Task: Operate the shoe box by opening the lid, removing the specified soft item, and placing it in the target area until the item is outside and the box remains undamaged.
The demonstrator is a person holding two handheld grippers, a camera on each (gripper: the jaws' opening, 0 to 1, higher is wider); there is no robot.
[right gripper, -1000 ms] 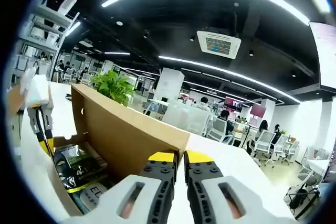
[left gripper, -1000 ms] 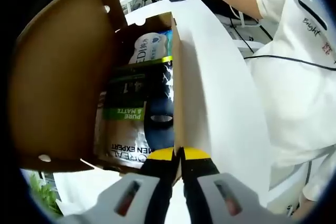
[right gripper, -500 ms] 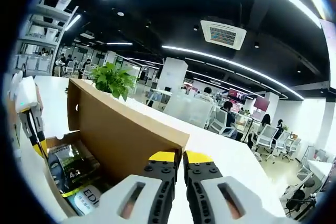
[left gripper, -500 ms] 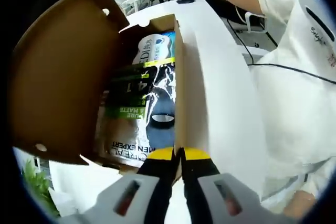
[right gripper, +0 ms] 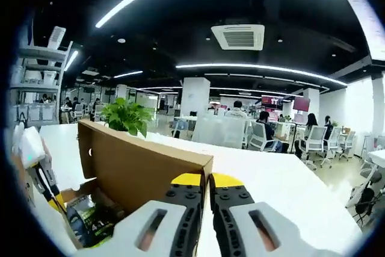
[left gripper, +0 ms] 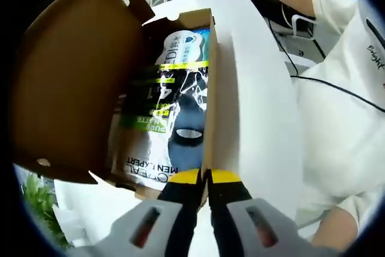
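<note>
The shoe box stands open. Its brown lid (left gripper: 72, 82) is swung up on the left of the left gripper view, and its white side wall (left gripper: 252, 100) runs up the middle. Inside lie soft packets (left gripper: 162, 124): a black and green one, a white one with print, and a white-blue pouch further in. My left gripper (left gripper: 205, 176) is shut on the top edge of the box's wall. My right gripper (right gripper: 206, 180) is shut on the lid's (right gripper: 138, 170) corner. The right gripper view has the packets (right gripper: 90, 221) low on the left, beside the left gripper (right gripper: 39, 167).
A person in a white shirt (left gripper: 343, 106) stands close on the right of the box. The box rests on a white table (right gripper: 283, 185). A green plant (right gripper: 126, 115) sits behind the lid. Office desks, chairs and seated people fill the background.
The right gripper view has tilted down toward level while the lid stays held. The left gripper view has shifted slightly, showing more of the box's inside. Both grips are unchanged.
</note>
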